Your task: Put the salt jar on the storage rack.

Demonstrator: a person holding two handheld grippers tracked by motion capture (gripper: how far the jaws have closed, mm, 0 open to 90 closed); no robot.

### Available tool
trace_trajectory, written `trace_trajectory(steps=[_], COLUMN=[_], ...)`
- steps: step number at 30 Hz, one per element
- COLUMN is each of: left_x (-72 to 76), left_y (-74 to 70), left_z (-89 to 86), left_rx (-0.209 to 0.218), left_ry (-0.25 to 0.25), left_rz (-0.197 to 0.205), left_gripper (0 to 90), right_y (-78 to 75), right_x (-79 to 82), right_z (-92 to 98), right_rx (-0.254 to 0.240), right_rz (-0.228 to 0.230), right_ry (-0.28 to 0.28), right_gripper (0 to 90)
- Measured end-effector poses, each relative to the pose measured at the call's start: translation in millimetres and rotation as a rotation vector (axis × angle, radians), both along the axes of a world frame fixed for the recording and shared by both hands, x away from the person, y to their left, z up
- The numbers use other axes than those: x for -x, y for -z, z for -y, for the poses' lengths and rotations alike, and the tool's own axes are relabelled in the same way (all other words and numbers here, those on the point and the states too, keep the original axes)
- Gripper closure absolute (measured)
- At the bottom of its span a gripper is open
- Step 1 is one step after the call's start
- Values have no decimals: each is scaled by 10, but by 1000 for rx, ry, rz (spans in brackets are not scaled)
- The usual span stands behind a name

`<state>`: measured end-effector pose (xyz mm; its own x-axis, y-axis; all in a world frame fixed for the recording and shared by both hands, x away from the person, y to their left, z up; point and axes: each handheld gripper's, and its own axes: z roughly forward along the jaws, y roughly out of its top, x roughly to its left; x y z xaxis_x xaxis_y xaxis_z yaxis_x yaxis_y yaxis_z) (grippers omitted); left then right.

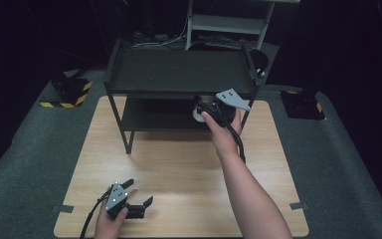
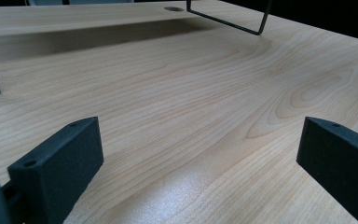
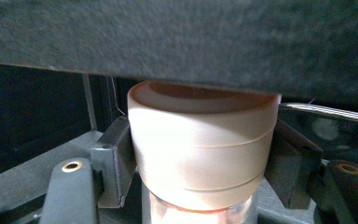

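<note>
A cream round container (image 3: 203, 149) with a clear lower part sits between my right gripper's (image 3: 203, 163) black fingers (image 3: 116, 161), which press on both its sides. In the high view my right gripper (image 1: 214, 112) holds the container (image 1: 197, 110) at the right end of the black rack's lower shelf (image 1: 154, 118), just under the top shelf (image 1: 179, 69). The top shelf's dark underside (image 3: 177, 37) hangs right above the container's rim. My left gripper (image 1: 139, 192) hovers low at the table's front left, open, its fingers (image 2: 63, 161) wide apart over bare wood.
The two-tier black rack stands at the back of the wooden table (image 1: 179, 169); one rack leg (image 1: 128, 142) stands at front left. Grey carpet (image 1: 35, 149) surrounds the table. A white shelving unit (image 1: 229, 22) stands behind, and yellow-black striped bases (image 1: 69, 92) sit at both sides.
</note>
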<state>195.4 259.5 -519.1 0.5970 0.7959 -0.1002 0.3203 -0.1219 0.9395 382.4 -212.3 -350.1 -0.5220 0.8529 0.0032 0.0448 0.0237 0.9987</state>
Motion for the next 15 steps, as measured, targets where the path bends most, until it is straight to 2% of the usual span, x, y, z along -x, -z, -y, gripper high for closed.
trace_trajectory(steps=[12, 15], left_x=[3, 3], left_y=[0, -1], left_z=[-2, -1], left_rx=[-2, -2], left_ry=[2, 2], left_rz=[2, 1], left_gripper=[5, 6], right_y=[96, 92], right_x=[-52, -59], right_z=[6, 16], right_rx=[-12, -18], right_rz=[5, -9], right_ry=[-4, -9], right_gripper=[343, 342])
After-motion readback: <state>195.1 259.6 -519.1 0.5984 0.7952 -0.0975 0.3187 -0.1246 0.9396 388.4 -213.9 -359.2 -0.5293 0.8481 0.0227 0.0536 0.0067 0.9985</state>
